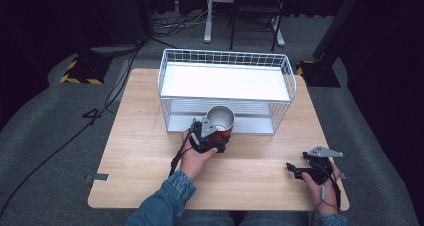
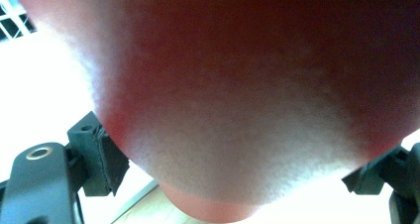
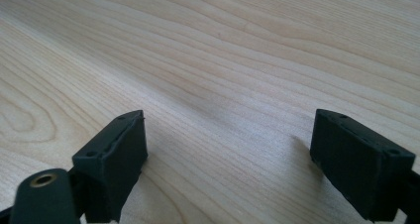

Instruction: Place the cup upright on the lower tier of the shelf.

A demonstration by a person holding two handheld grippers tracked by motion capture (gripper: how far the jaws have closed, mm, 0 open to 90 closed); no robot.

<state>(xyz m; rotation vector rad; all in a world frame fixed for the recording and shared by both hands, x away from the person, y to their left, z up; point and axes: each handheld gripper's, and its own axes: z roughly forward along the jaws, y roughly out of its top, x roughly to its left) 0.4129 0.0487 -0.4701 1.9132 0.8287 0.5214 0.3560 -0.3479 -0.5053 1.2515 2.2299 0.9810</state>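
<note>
Near the wire rack (image 1: 226,93), the left gripper (image 1: 214,136) clamps the red cup (image 1: 222,122), next needing shelving, while the right gripper (image 1: 300,169) rests wide open.

Bright table, dark surroundings; close cup (image 2: 247,110) seemingly blurred.

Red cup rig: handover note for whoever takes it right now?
Left tool: shut on the red cup, held upright in front of the wire rack, at its lower shelf.
Right tool: open, nothing in it, low over the table at the right front.
Done: cup gripped.
Left: likely set the cup in the rack and release; the top shelf is bare.
</note>
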